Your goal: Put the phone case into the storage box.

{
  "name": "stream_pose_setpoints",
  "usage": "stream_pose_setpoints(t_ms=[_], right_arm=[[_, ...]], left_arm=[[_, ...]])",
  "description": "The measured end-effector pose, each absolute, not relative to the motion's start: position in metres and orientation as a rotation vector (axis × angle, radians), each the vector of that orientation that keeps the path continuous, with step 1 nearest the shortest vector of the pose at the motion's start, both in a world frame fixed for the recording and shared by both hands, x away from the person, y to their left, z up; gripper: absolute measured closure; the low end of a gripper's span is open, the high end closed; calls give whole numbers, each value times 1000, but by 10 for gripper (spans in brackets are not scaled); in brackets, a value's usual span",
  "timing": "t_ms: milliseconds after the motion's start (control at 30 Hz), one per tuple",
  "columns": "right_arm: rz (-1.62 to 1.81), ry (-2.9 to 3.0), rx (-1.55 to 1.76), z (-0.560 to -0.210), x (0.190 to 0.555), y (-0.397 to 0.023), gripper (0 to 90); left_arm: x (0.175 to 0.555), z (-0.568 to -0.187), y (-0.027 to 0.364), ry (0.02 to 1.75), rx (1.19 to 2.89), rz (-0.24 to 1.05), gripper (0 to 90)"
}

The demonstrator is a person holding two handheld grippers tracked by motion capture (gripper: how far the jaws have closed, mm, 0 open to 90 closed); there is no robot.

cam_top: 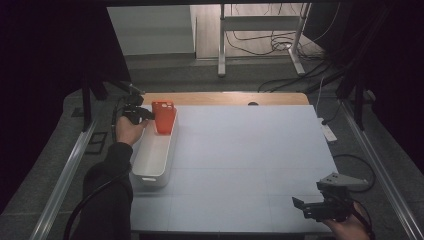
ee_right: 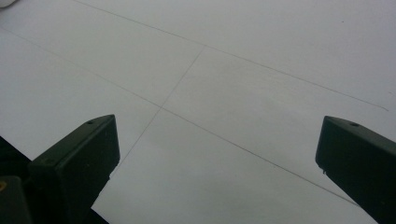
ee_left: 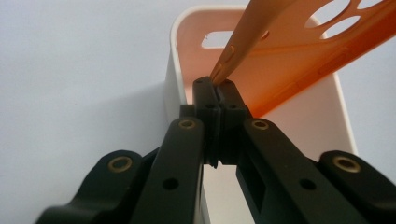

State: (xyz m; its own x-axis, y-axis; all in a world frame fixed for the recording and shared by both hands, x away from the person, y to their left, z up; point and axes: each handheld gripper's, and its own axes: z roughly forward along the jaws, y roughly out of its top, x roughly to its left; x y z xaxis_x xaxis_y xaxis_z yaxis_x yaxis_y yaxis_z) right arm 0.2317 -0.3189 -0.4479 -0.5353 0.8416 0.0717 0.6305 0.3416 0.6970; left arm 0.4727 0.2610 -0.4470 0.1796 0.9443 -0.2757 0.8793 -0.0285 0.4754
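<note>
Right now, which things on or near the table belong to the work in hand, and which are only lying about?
In the job:
- orange phone case, pinched in the left tongs
- white bin, under the case

Lying about:
- right tongs, open over the bare table
- metal frame on the floor behind
- cables on the floor

Orange phone case [ee_left: 299,56] cut off top-right.

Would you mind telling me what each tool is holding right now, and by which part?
The left tool pinches the orange phone case by its side edge, over the white bin. The right tool is open, holding nothing.
</note>
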Motion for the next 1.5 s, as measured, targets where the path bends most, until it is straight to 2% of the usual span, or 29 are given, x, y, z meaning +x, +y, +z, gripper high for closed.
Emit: stream_pose_setpoints(t_ms=[267,433,733,1067,1500], right_arm=[[998,2306,1313,-448,231,-319,0],[997,2306,1313,-448,231,-319,0],[1001,2303,1311,-448,231,-319,0],[1001,2304,1308,-448,231,-319,0],[1000,2304,1305,-448,231,-319,0]], left_arm=[[473,-446,261,1671,1911,177,831],[472,-441,260,1630,1902,208,748],[467,-433,256,1557,1940,246,674],[458,-425,249,1485,2002,306,539],[438,-424,247,1381,2000,282,371]])
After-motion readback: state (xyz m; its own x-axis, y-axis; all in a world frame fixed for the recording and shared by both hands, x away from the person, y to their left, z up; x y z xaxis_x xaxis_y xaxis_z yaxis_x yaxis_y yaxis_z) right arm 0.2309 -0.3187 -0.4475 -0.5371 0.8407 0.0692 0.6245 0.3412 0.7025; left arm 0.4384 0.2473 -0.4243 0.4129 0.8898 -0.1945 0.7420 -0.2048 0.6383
